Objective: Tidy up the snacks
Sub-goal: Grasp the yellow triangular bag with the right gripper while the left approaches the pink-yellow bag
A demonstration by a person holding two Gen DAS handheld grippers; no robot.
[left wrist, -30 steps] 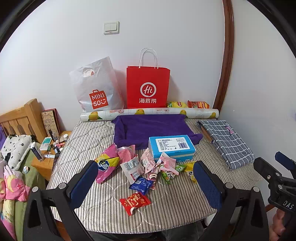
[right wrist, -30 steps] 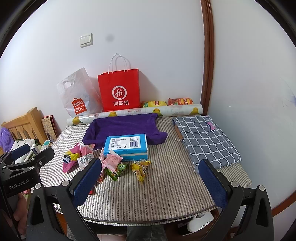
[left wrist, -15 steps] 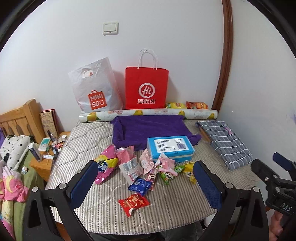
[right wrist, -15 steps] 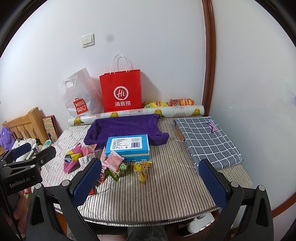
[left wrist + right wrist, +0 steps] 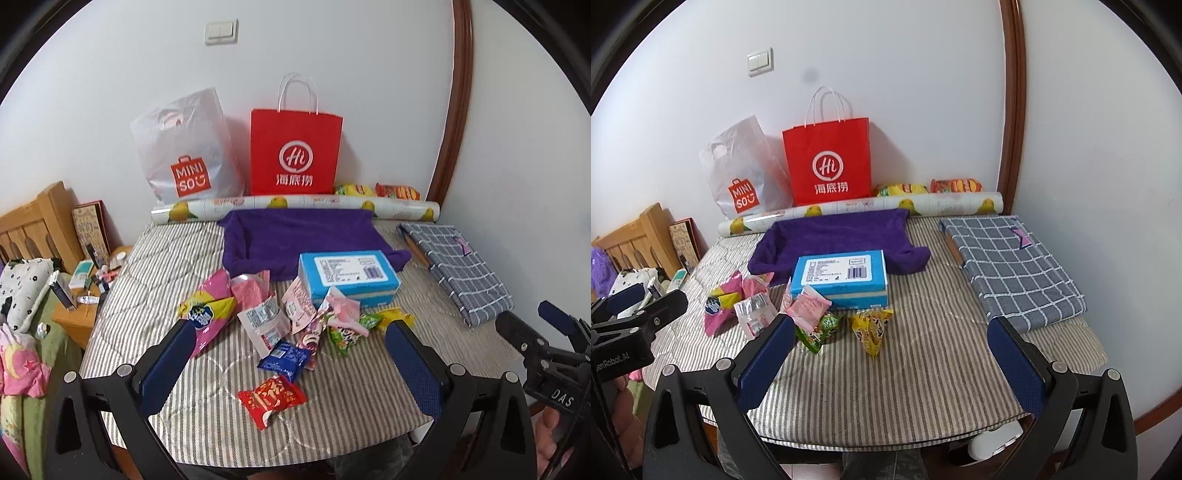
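Note:
Several loose snack packets lie in a heap on the striped table [image 5: 343,417]: a red packet [image 5: 272,398] nearest me, a blue packet [image 5: 284,359], a pink-and-yellow bag [image 5: 208,308], green packets [image 5: 341,334] and a yellow packet [image 5: 871,326]. A blue box [image 5: 347,272] sits behind them on a purple cloth [image 5: 303,236]. My left gripper [image 5: 291,369] is open and empty, above the table's near edge, over the red packet. My right gripper [image 5: 892,363] is open and empty, right of the heap.
A red paper bag [image 5: 295,151] and a white Miniso bag [image 5: 184,147] stand against the back wall behind a printed roll [image 5: 295,205]. Two more snack bags [image 5: 376,191] lie by the wall. A folded grey checked cloth [image 5: 1012,266] lies at the right. A cluttered bedside stand [image 5: 85,291] stands left.
Both grippers have drifted slightly; the scene shifts a little in both views. Nothing was taken hold of and the snacks have not moved.

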